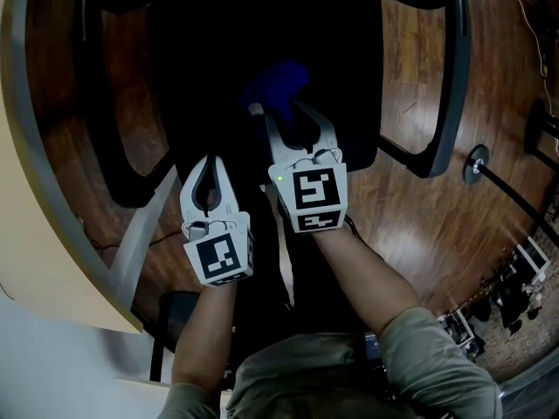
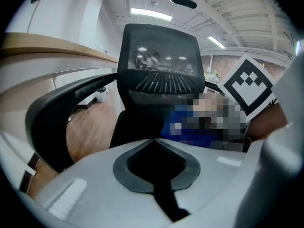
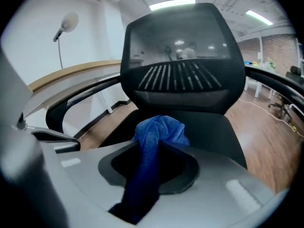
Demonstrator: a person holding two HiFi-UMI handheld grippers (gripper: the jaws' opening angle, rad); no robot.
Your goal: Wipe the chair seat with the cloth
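While the right gripper (image 1: 278, 113) points toward the upper centre of the head view, its two fingers pinch the blue cloth (image 1: 278, 84). Right gripper view: the cloth (image 3: 159, 129) runs as a dark strip between the pads, and a bunched wad sticks out past the tips at frame centre. The wad sits over the black chair seat (image 3: 216, 132), near its front edge. Whether it touches the seat cannot be told.

Left gripper (image 1: 210, 159) lies lower left of the right one in the head view, just beside it, also over the seat (image 1: 210, 68). Left gripper view: the fingertips (image 2: 153, 140) are pressed together at the front, with only a dark oval hollow behind them and nothing held. The right gripper's marker cube (image 2: 247, 84) shows at the right of that view.

Mesh backrest (image 3: 178, 61) stands upright in the upper centre of the right gripper view. Armrests flank the seat in the head view: left armrest (image 1: 98, 103), right armrest (image 1: 450, 85).

Wooden floor (image 1: 419, 208) shows at the right of the head view. A curved pale desk edge (image 1: 35, 190) runs down the left side.
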